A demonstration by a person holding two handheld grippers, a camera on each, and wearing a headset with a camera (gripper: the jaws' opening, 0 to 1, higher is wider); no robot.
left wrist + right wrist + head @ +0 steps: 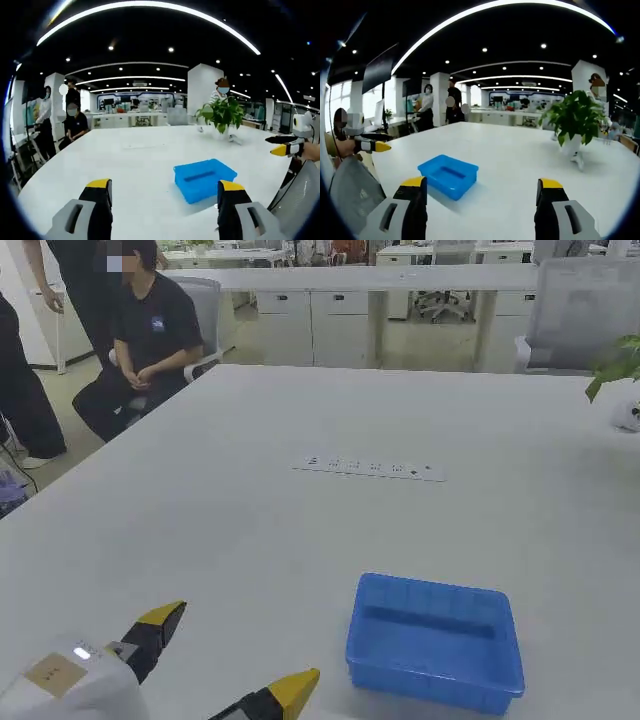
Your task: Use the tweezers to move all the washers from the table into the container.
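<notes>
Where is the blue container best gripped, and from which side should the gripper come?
Take the blue container by its near wall, at the rim, coming down from above with one jaw inside and one outside. It sits flat and open-topped on the table, its walls thin and upright, so the rim is probably the only narrow edge.

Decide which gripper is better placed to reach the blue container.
Left, narrowly: in the head view the left gripper, jaws open, sits beside the blue container, which lies close ahead in its own view. The right gripper, also open, sees it off to one side.
</notes>
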